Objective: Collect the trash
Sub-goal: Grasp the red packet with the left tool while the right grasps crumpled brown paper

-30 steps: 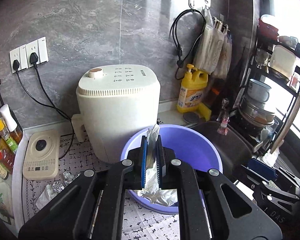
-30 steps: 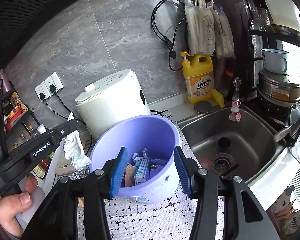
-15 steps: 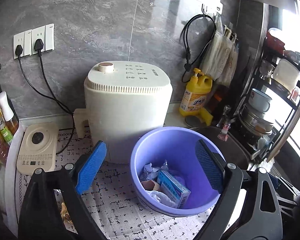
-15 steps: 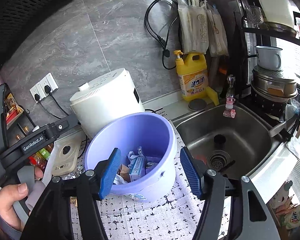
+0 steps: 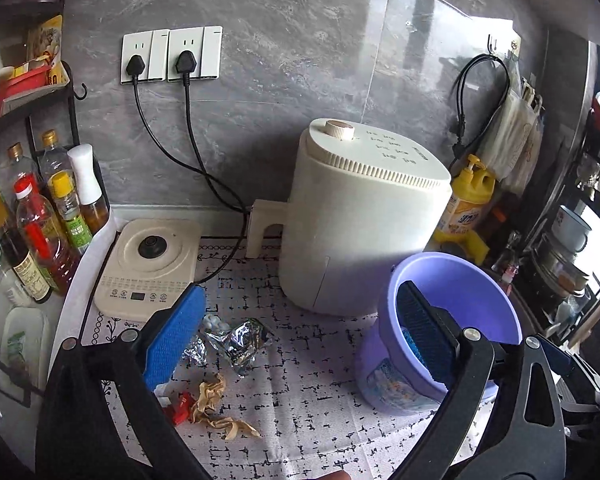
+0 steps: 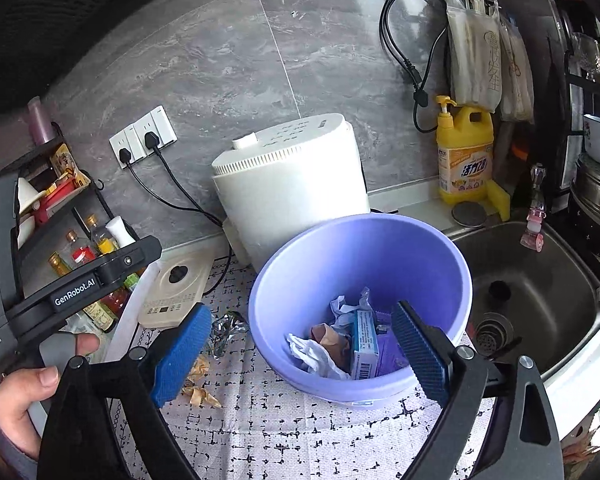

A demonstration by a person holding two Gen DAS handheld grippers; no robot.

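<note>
Several scraps already in bucket [image 6: 360, 280]; foil [image 5: 240, 340], brown wrapper [image 5: 212, 400] left on desk [image 5: 320, 420]; both grippers' fingers opening, empty.

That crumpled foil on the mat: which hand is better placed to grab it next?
The left. Its tongs, opening and empty, face the foil and paper scraps. The right tongs, also opening and empty, face the purple bucket.
</note>
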